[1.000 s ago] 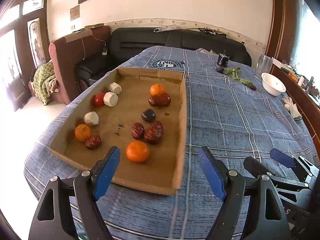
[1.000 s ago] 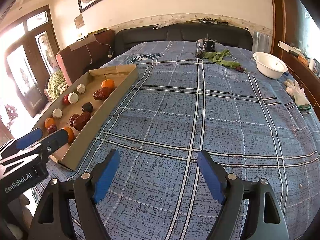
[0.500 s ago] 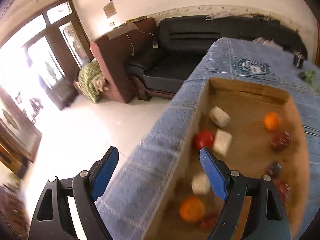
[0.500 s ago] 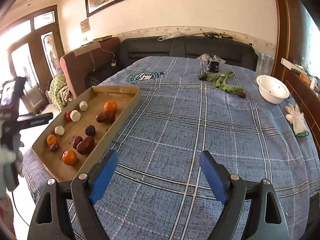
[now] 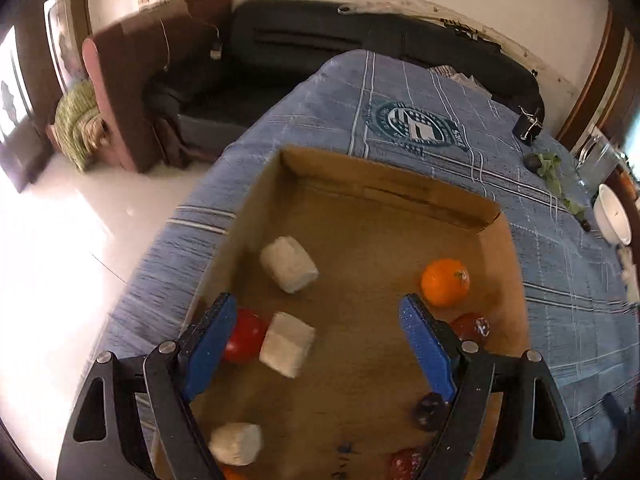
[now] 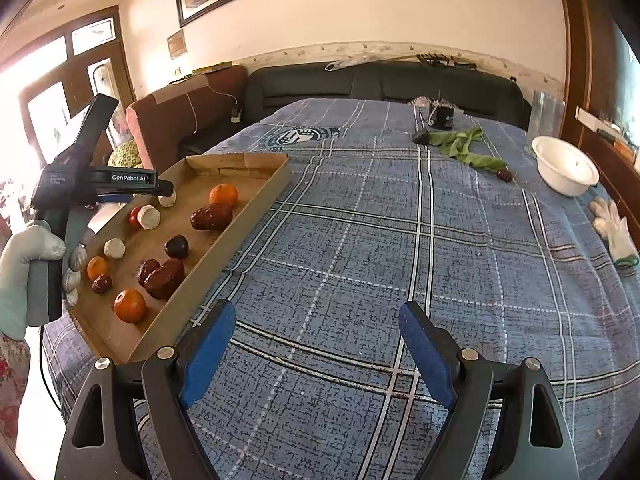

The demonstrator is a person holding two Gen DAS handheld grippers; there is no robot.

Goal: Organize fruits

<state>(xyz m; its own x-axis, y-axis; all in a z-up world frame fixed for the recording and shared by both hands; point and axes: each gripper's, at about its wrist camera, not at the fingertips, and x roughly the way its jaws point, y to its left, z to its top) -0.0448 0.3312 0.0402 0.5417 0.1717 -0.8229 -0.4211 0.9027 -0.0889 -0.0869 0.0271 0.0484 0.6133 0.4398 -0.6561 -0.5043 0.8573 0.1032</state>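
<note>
Left claw (image 5: 316,344), jaws wide and empty, has swung over the cardboard tray (image 5: 384,184), red fruit (image 5: 244,334) beside its left finger; picking likely next.

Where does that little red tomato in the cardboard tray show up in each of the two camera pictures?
Left wrist view: the red tomato sits low and left, half hidden behind the left gripper's near finger.
Right wrist view: the tomato is small, at mid-left.
Shared landmark: in both it touches a white chunk in the cardboard tray.
</note>
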